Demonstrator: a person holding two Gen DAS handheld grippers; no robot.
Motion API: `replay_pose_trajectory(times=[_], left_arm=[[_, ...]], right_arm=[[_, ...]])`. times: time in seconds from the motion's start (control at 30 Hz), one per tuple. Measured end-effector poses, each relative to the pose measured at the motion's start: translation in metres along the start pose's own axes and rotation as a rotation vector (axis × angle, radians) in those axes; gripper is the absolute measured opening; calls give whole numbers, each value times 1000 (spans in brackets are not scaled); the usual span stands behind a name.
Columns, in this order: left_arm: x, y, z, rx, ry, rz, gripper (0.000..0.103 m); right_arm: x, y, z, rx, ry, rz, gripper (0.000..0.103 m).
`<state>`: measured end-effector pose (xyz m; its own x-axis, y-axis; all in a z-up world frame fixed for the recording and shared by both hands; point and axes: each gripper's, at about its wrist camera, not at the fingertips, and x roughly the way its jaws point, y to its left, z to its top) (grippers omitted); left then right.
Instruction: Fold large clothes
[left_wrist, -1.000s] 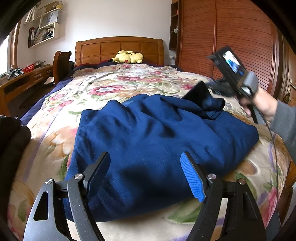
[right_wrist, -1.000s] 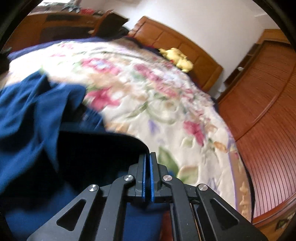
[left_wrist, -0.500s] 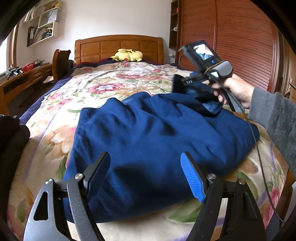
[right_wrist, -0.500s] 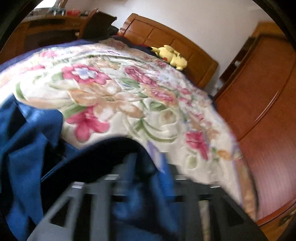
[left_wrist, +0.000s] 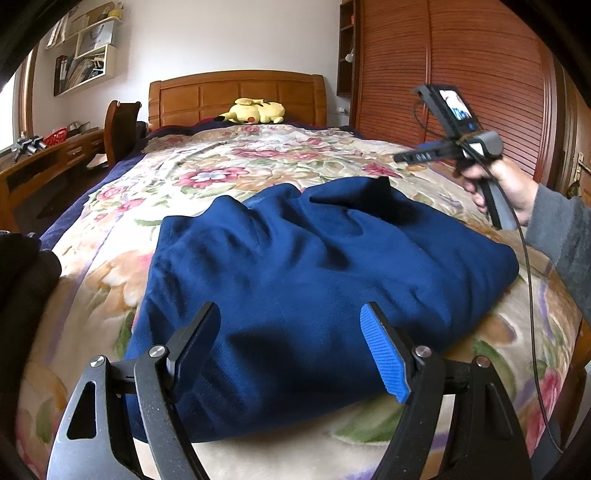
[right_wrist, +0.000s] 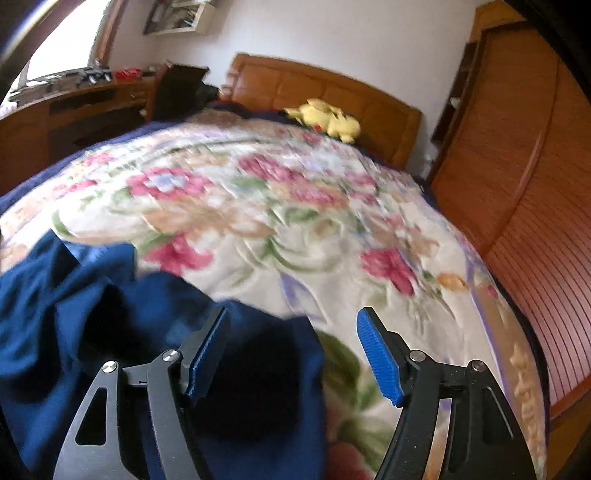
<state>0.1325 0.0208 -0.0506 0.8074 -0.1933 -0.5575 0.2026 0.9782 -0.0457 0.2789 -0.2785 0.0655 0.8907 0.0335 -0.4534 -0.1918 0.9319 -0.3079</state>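
Navy garment folded on the floral bed, both tools empty.

The navy blue garment (left_wrist: 314, 280) lies bunched in a rough fold on the floral bedspread (left_wrist: 229, 166). The left gripper (left_wrist: 291, 325) hovers over its near edge, fingers spread apart. The right gripper (right_wrist: 293, 325), fingers also apart and holding nothing, is raised above the garment's right side. A yellow plush toy (left_wrist: 256, 110) rests by the headboard.

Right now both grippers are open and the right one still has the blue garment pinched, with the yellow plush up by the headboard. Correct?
Not quite. The right gripper holds nothing: the right wrist view shows its jaws spread, empty, above the blue garment. The rest stands: the left gripper is open and the yellow plush lies by the headboard.
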Motion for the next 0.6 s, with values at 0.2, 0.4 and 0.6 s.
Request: replay_pose_trajectory(times=[0.2, 0.4, 0.6], left_arm=[[1, 0, 0, 3, 1, 4, 79], [4, 0, 0, 4, 12, 6, 79], [10, -2, -1, 17, 31, 12, 79]], right_arm=[[22, -31, -23, 89, 104, 0, 73], [62, -47, -31, 150, 217, 34, 72], [94, -55, -39, 232, 284, 144, 62]])
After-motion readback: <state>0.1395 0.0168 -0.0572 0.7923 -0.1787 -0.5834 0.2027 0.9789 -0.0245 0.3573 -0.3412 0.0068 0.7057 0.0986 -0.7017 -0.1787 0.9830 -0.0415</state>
